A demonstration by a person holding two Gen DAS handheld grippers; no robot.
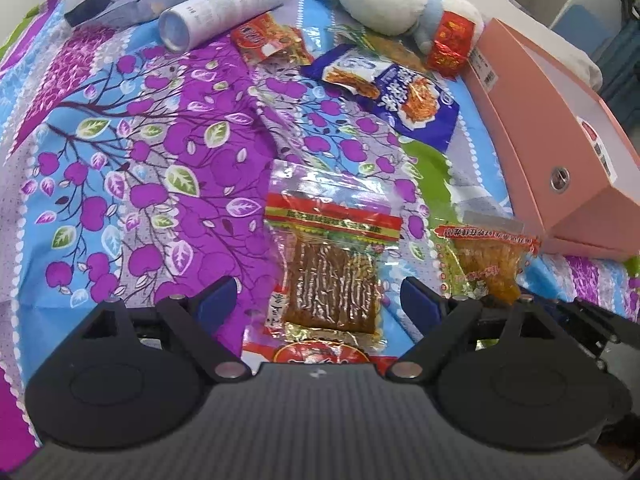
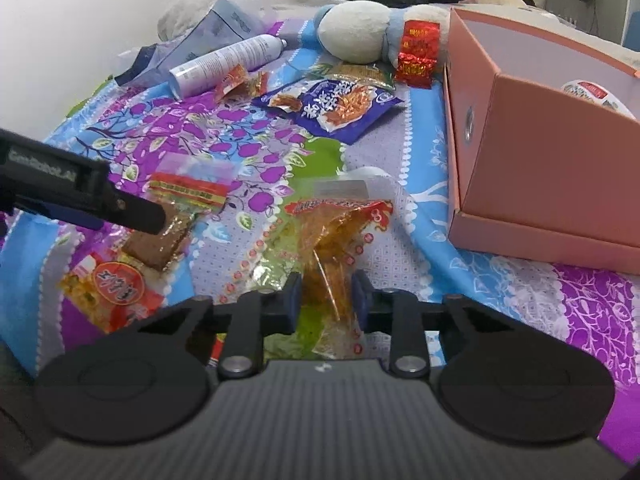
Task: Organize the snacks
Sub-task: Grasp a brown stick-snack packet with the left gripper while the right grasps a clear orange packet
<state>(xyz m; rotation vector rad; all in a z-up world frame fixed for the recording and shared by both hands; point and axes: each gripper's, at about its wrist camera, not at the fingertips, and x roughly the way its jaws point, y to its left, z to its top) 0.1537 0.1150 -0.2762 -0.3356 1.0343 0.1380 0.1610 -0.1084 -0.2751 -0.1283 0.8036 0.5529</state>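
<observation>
A clear packet of brown snack slab [image 1: 332, 280] [image 2: 168, 236] lies on the flowered bedsheet, and my left gripper [image 1: 318, 296] hangs open just over it, one blue pad on each side without touching. An orange snack packet [image 2: 332, 232] [image 1: 484, 264] with red lettering lies to its right. My right gripper [image 2: 327, 296] is shut on that packet's near end, and the wrapper is crumpled between the blue pads. An open pink box [image 2: 540, 168] [image 1: 552, 152] stands at the right with a round-labelled snack [image 2: 592, 92] inside.
Farther back lie a blue packet [image 1: 400, 92], a small red packet [image 1: 268, 38], a red foil packet [image 1: 450, 46], a white spray can [image 1: 224, 10] and a plush toy [image 1: 380, 0]. A red-and-yellow packet [image 2: 116, 284] lies under the left gripper's finger [image 2: 140, 214].
</observation>
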